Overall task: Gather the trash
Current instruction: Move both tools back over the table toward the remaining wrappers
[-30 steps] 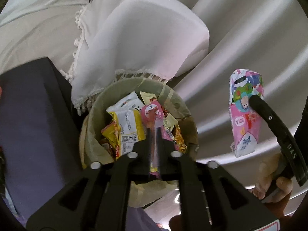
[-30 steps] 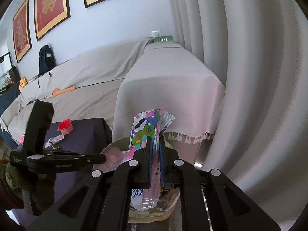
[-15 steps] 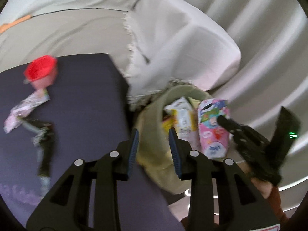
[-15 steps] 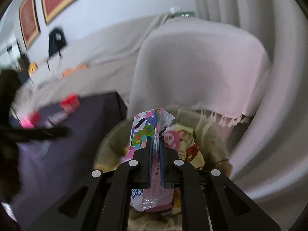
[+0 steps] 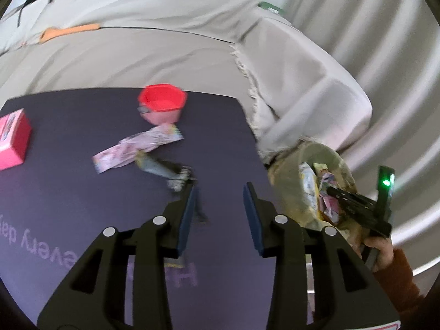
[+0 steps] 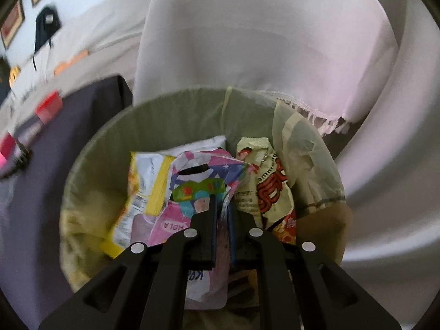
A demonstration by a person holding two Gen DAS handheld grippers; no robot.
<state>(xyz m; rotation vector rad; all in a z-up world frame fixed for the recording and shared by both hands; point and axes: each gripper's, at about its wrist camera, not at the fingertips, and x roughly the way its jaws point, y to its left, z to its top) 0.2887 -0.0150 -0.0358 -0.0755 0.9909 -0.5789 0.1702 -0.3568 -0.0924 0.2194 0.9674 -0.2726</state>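
My right gripper (image 6: 221, 200) is shut on a pink cartoon-printed wrapper (image 6: 192, 181) and holds it low inside the lined trash bin (image 6: 192, 110), on top of a yellow and white packet (image 6: 148, 184) and a cream and red packet (image 6: 266, 184). In the left wrist view that gripper (image 5: 330, 191) reaches into the bin (image 5: 339, 156) at the right. My left gripper (image 5: 220, 188) hangs over the dark purple table (image 5: 82, 220), its jaws opening with nothing between them. Ahead of it lie a crumpled grey wrapper (image 5: 165, 169) and a flat pink wrapper (image 5: 137, 148).
A red cup (image 5: 162, 103) stands at the table's far edge and a pink box (image 5: 11, 140) at its left. A sofa under a beige cover (image 5: 165, 41) runs behind the table and bin. Pale curtains (image 5: 385, 55) hang on the right.
My left gripper swung from above the bin to over the table and its jaws opened. My right gripper came down with the pink wrapper into the bin.
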